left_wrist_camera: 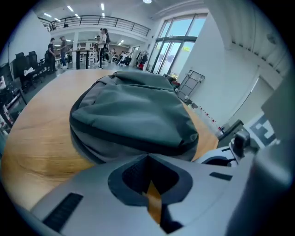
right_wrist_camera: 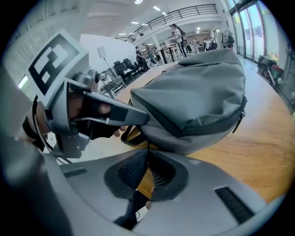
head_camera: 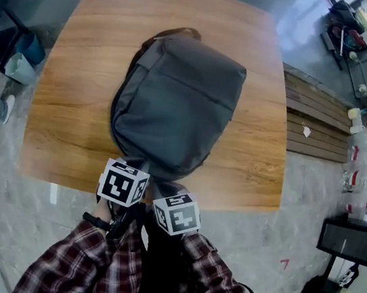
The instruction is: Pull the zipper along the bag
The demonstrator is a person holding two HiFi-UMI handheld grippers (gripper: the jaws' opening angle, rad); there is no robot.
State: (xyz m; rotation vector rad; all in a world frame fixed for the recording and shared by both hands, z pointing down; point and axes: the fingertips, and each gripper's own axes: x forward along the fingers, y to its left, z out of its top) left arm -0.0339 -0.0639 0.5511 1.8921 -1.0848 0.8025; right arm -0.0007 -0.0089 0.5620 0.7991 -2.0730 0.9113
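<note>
Bag (head_camera: 177,100): grey backpack, lying flat mid-surface (head_camera: 255,167), near end close to the front edge, just ahead of both claws.

Zipper (right_wrist_camera: 203,129): dark line running round the side wall. A small pull tab (right_wrist_camera: 238,120) hangs at the corner on the right gripper view's right side, apart from both claws.

Left claw (left_wrist_camera: 147,157): jaws together, tips touching the bag's near rim. Can't tell whether any fabric is pinched.

Right claw (right_wrist_camera: 147,150): jaws together, just beside the left one, tips at the same rim. A dark strip (right_wrist_camera: 131,209) shows low in the gap; can't tell what it is (strap or cord, poss.).

Status (judgement): zip pull not yet begun, since neither claw appears to be on the tab.

Risks (judgement):
- Wrong item gripped. If the strip is a strap and not the tab, a tug moves the bag and not the slider.
- No anchor. Bag is loose on smooth wood, so w/o one claw holding the fabric it will slide toward the front edge, maybe off it.
- Claws crowded together, so reaching for the tab could make the bodies knock each other.
- Slack fabric at the corner could bunch and jam the slider.
- Small tab could slip from closed tips if pulled at an angle.
</note>
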